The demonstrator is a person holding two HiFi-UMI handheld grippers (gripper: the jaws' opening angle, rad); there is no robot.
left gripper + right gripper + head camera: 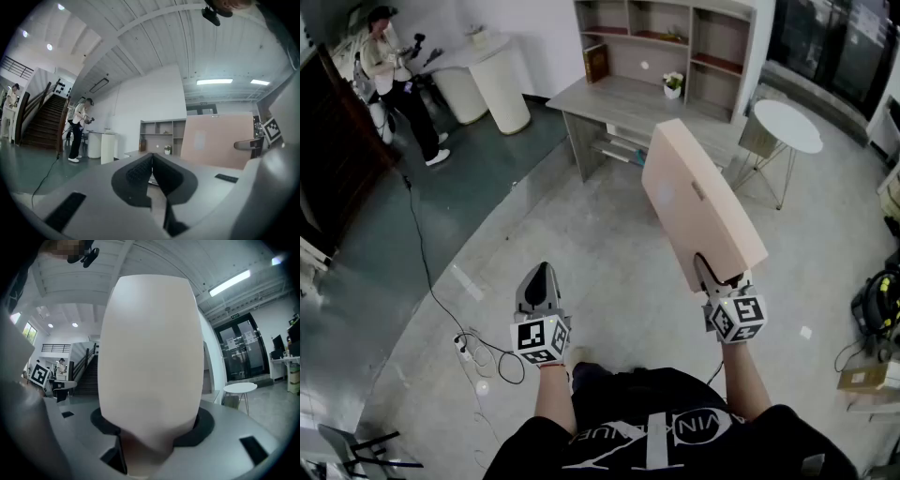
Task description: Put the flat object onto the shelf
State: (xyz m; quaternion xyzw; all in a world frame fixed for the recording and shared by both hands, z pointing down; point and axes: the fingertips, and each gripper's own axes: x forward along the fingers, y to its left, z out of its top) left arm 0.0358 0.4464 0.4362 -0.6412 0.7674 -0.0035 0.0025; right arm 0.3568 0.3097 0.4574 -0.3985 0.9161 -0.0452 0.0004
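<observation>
The carrying step was in hand. The right gripper (pixel 718 279) was clamped on the lower end of the flat object (pixel 698 197), a pale pink panel held up on edge in the air and leaning away from the person. The panel was well apart from the shelf (pixel 667 37), which rose from the back of the grey table (pixel 614 98) across a stretch of floor. The left gripper (pixel 540 281) was closed on nothing and took no part. By the look of it, the next move called for bringing the panel up to the table. It would then need turning so that it could slide into one of the shelf's openings, clear of the small potted plant (pixel 673 84) on the table. Only the head view showed both grippers together and the floor between the person and the shelf. The left gripper view gave the panel's broad face from the side, with the shelf just to its left, and that gripper's own jaws meeting. The right gripper view was mostly filled by the panel's narrow edge rising from between the jaws. That edge hid the shelf, leaving only a round white table (pixel 240 387) visible off to the right.
</observation>
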